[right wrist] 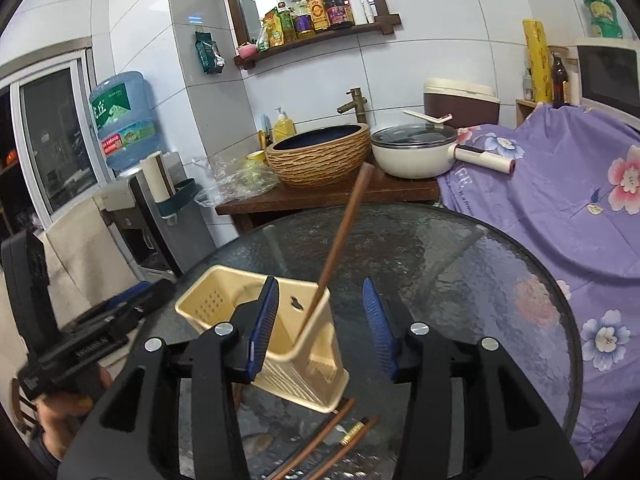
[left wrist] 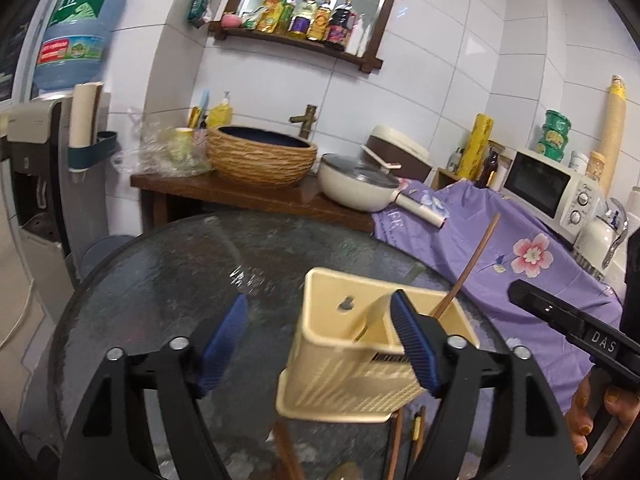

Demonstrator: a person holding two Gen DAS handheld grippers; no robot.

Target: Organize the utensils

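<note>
Left wrist view: left gripper (left wrist: 318, 344) sits low over the round glass bench (left wrist: 168, 280). Its blue fingers (left wrist: 224, 344) stand wide apart with nothing pinched between them. The cream utensil holder (left wrist: 344, 372) stands on the bench just inside the right-hand finger, which overlaps the holder's rim in this view; cannot tell whether they touch. The holder stands upright, open top up, flat back wall with a keyhole slot facing the camera. One brown chopstick (left wrist: 468, 268) stands in the holder, long axis steeply tilted, lower end inside, upper end leaning up and to the right toward the purple flowered cloth (left wrist: 520, 280). More chopsticks (left wrist: 396, 440) lie flat on the bench in front of the holder, only partly visible. The right gripper (left wrist: 568, 320) enters from the right edge, with a person's hand (left wrist: 592, 420) below it.

Right wrist view: right gripper (right wrist: 322, 332) also has its fingers (right wrist: 378, 328) parted, gripping nothing. The utensil holder (right wrist: 280, 344) stands below and left of centre, the left-hand finger in front of its middle. The standing chopstick (right wrist: 340, 240) rises from the holder's right compartment, leaning up and right toward the woven basin (right wrist: 320, 160). Loose chopsticks (right wrist: 320, 444) lie on the bench near the holder's base, running diagonally from lower left to upper right. The left gripper (right wrist: 120, 308) shows at the left edge.
</note>
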